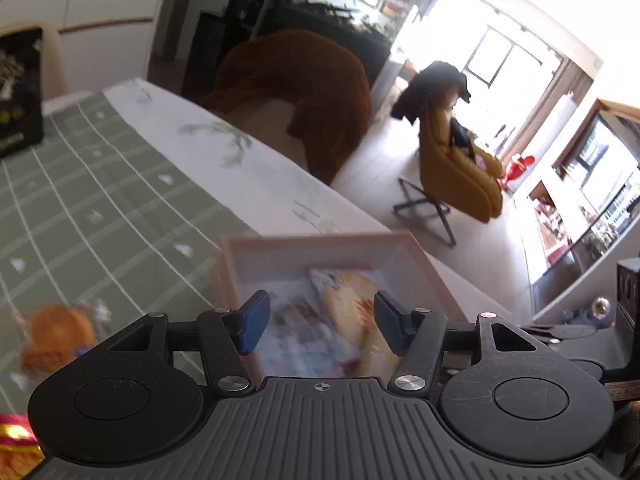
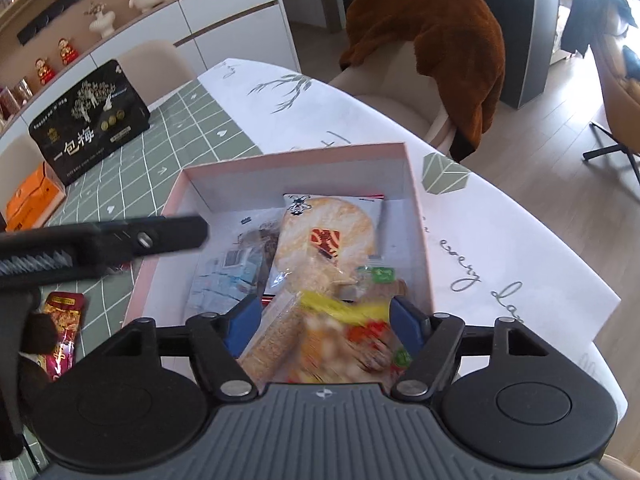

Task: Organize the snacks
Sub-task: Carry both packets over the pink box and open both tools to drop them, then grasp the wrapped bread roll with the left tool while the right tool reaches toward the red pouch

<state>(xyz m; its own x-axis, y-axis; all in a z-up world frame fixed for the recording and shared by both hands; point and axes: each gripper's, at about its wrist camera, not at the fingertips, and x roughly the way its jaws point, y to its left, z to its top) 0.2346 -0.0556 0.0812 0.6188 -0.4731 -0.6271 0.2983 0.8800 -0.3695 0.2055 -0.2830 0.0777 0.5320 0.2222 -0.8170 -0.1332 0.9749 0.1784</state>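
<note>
A pink box [image 2: 416, 200] stands on the table and holds several snack packets, among them a round rice cracker pack [image 2: 326, 232]. The box also shows in the left wrist view [image 1: 424, 264]. My right gripper [image 2: 324, 320] hovers over the near end of the box; a blurred snack packet [image 2: 332, 340] with yellow and red print lies between its wide jaws. My left gripper [image 1: 320, 320] is open and empty above the box's left side; its body [image 2: 120, 240] crosses the right wrist view. An orange cake packet [image 1: 56, 336] lies on the green mat, left of the box.
A black gift box [image 2: 88, 120] and an orange box [image 2: 32, 200] stand at the far left of the table. A red packet [image 2: 62, 332] lies on the mat by the pink box. A chair with a brown blanket [image 2: 440, 40] stands beyond the table edge.
</note>
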